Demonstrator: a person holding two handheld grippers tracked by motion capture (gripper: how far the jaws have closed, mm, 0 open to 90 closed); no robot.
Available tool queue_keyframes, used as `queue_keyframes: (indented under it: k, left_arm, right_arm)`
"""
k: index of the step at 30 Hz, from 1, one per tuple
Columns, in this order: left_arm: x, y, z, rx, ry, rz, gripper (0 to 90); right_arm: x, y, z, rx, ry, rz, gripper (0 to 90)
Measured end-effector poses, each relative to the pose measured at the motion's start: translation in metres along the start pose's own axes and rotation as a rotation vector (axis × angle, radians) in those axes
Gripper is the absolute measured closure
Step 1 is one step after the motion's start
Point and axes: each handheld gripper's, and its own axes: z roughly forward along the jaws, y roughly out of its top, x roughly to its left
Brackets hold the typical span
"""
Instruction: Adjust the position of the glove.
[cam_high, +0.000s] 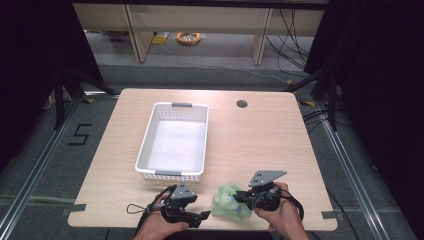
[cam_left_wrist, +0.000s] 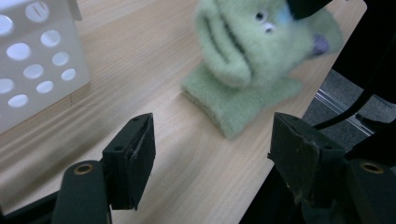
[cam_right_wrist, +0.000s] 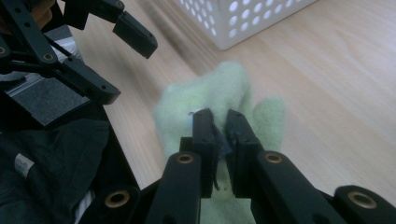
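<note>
One mark was legible: a large black numeral "5" (cam_high: 80, 135), in blocky segmented strokes on the grey floor (cam_high: 35, 170) left of the wooden table (cam_high: 260, 145), seen from the high view. A small pale tag on dark fabric in the right gripper view was too blurred to read.

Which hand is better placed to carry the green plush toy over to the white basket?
Right. The right tongs are already shut on the green plush toy, while the left tongs stand open beside it, holding nothing. The white basket lies just beyond.
</note>
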Motion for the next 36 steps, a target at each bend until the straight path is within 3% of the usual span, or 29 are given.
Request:
queue_keyframes:
  k: [9, 13, 17, 19, 20, 21, 23, 24, 25, 27, 28, 29, 30, 32, 33, 36]
  left_arm:
    - [-0.005, -0.001, 0.004, 0.01, -0.01, 0.014, 34.0]
    - [-0.008, -0.002, 0.007, 0.002, -0.011, 0.024, 35.5]
    - [-0.01, 0.0, 0.011, 0.001, -0.006, 0.042, 37.9]
    - [-0.012, 0.001, 0.013, -0.006, -0.001, 0.05, 40.2]
    - [-0.012, 0.002, 0.014, -0.004, -0.002, 0.069, 41.2]
    - [-0.014, 0.002, 0.015, -0.006, -0.007, 0.052, 41.7]
    - [-0.014, 0.006, 0.017, 0.0, 0.001, 0.099, 42.7]
    - [-0.018, 0.007, 0.019, -0.015, -0.013, 0.065, 42.7]
    - [-0.017, 0.009, 0.02, 0.005, -0.008, 0.107, 43.0]
    - [-0.021, 0.013, 0.026, -0.012, -0.012, 0.091, 43.8]
    - [-0.02, 0.015, 0.026, 0.011, -0.009, 0.126, 44.1]
    - [-0.02, 0.016, 0.029, 0.017, -0.005, 0.119, 44.8]
    - [-0.018, 0.018, 0.031, 0.026, 0.006, 0.154, 45.4]
    - [-0.017, 0.018, 0.035, 0.028, 0.021, 0.13, 47.5]
    - [-0.015, 0.019, 0.037, 0.037, 0.018, 0.151, 49.0]
    - [-0.016, 0.017, 0.04, 0.026, 0.032, 0.138, 56.0]
  right_arm:
    - [0.002, -0.003, 0.021, 0.031, 0.013, 0.006, 83.6]
    - [0.002, -0.007, 0.025, 0.051, 0.025, 0.042, 79.2]
    - [0.0, -0.008, 0.017, 0.017, 0.013, 0.036, 68.8]
    - [0.0, -0.009, 0.006, 0.013, -0.017, 0.05, 66.4]
    - [-0.001, -0.01, 0.001, 0.012, -0.029, 0.029, 66.6]
    - [-0.001, -0.012, -0.004, 0.01, -0.06, 0.026, 66.7]
    - [-0.002, -0.018, -0.008, 0.025, -0.093, 0.02, 66.8]
    - [-0.003, -0.021, -0.01, 0.035, -0.091, 0.031, 66.9]
    - [-0.004, -0.024, -0.011, 0.047, -0.079, 0.044, 67.2]
    - [-0.005, -0.029, -0.01, 0.068, -0.072, 0.058, 67.2]
    - [-0.006, -0.032, -0.007, 0.055, -0.075, 0.056, 67.2]
    - [-0.006, -0.032, -0.006, 0.073, -0.07, 0.067, 67.2]
    - [-0.006, -0.034, -0.004, 0.067, -0.076, 0.082, 67.2]
    - [-0.009, -0.035, -0.002, 0.092, -0.065, 0.079, 67.2]
    - [-0.009, -0.037, 0.001, 0.08, -0.073, 0.085, 67.2]
    - [-0.012, -0.038, 0.003, 0.093, -0.054, 0.091, 67.9]
